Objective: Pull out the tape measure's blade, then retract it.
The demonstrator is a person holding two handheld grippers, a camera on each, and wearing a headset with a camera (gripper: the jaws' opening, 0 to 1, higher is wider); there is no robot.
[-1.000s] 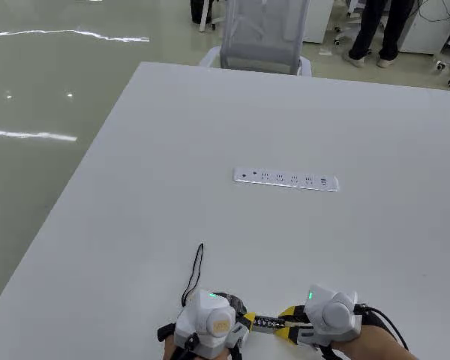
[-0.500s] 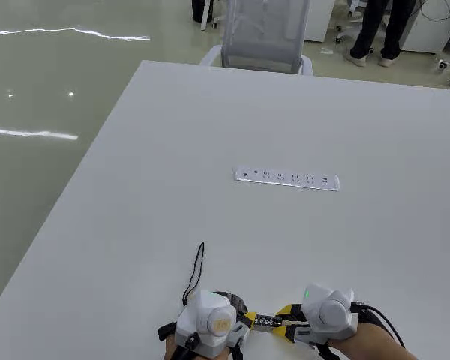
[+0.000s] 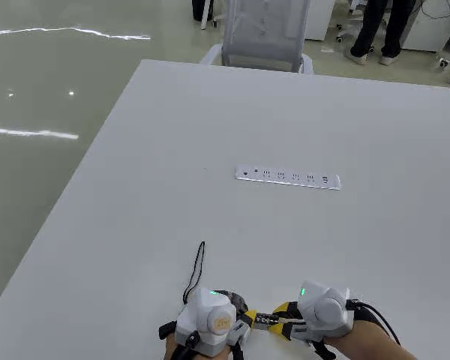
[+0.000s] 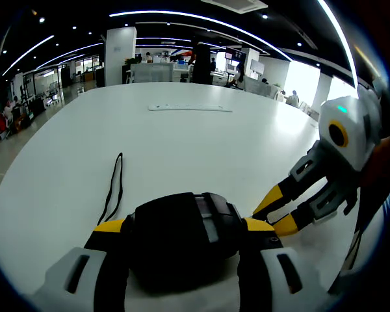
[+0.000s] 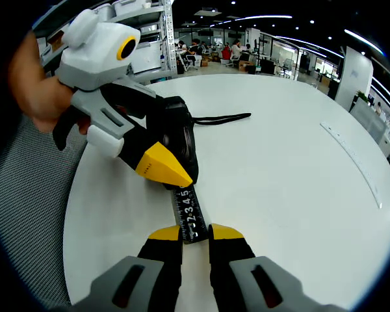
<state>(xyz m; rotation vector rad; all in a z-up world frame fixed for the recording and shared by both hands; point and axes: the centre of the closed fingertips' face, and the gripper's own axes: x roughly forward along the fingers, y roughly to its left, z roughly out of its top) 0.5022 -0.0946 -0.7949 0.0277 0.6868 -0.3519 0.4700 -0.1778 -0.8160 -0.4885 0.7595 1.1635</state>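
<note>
Nearest the person, low over the white surface [image 3: 210,150], the two grippers face each other with a short gap between them. The left gripper [image 4: 185,227] has its yellow-tipped jaws closed around the round black tape measure case [image 5: 180,133], one jaw on each side, and the case sits on or just above the surface. From the mouth of the case a narrow black blade with white markings [image 5: 188,211] runs straight to the right gripper [image 5: 195,234], whose jaws are pinched shut on the blade's free end.

As a judgement of progress, only a short stretch of blade is out of the case. That fits either the very start of the pull or the last part of the retraction, and the pictures do not settle which. If it is the start, nearly the whole extension and the full return are left. If it is the end, only the last bit needs feeding back before release.

The white numerals 3, 4 and 5 can be read on the blade just ahead of the right jaws. No brand name is legible on the case or on either gripper.

Just beyond the case, a thin black wrist strap [image 3: 195,271] trails away across the surface. Farther out, well apart from the work, lies a long white power strip [image 3: 287,178]. A grey mesh office chair [image 3: 264,34] stands at the far edge, with a person's legs [image 3: 379,30] beyond it.
</note>
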